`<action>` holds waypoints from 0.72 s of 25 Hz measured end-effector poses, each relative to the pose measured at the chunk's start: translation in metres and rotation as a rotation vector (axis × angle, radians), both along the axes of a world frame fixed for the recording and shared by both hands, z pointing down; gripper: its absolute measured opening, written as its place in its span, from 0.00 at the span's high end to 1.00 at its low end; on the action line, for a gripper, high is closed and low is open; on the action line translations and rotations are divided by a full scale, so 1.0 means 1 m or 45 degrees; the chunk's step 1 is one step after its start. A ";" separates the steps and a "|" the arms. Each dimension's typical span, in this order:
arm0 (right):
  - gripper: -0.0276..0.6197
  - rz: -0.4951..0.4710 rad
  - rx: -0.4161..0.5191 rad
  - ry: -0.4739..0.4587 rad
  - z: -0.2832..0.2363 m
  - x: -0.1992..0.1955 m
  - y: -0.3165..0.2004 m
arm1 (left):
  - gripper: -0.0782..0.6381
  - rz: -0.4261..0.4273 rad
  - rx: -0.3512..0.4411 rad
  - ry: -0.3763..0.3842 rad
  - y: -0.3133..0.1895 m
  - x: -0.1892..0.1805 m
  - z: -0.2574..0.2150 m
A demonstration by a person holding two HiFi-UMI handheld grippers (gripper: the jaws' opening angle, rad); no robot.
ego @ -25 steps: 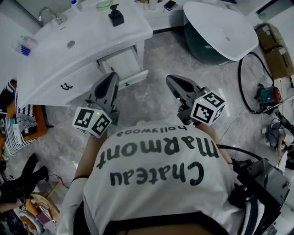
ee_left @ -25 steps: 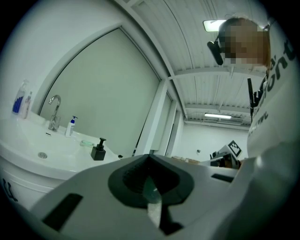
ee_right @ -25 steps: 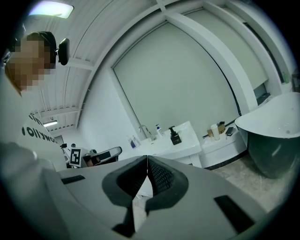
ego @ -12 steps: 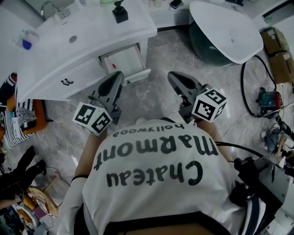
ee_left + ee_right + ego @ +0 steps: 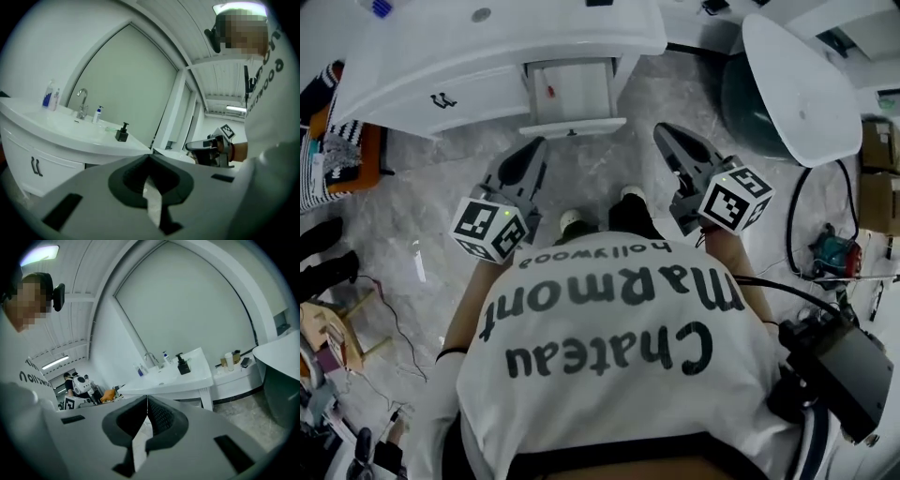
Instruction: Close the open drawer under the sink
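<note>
**Drawer out, grippers idle**

Head view: white rectangular drawer (image 5: 572, 89) juts from under the white sink vanity (image 5: 487, 42). Its front panel is toward you, long axis straight out from the vanity. Your left gripper (image 5: 534, 148) and right gripper (image 5: 664, 133) hover short of the vanity, likely staging a push.
Left gripper view: jaws clenched, empty.
Right gripper view: likewise.

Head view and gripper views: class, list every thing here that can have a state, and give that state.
drawer under the sink: open, pulled out toward the person.
neighbouring drawer: closed.
left gripper: jaws together, holding nothing.
right gripper: jaws together, holding nothing.
</note>
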State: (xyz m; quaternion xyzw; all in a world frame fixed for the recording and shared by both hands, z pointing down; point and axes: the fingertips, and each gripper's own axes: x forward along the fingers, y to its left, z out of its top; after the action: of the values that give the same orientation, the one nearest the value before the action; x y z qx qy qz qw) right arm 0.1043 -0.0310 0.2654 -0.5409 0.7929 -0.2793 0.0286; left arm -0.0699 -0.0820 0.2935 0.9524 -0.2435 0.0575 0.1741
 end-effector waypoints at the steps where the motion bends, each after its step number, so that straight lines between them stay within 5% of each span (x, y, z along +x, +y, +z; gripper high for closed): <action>1: 0.94 -0.035 -0.001 0.006 0.002 -0.006 -0.002 | 0.88 -0.021 0.013 -0.013 0.001 -0.005 0.004; 18: 0.94 -0.461 -0.116 -0.024 0.031 0.015 -0.047 | 0.88 -0.364 -0.143 -0.162 0.025 0.025 0.082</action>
State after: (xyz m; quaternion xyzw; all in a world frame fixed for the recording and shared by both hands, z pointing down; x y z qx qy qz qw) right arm 0.1191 -0.0778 0.2959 -0.3875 0.8635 -0.3204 -0.0392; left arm -0.0448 -0.0572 0.3754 0.8912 -0.3835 0.1059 0.2178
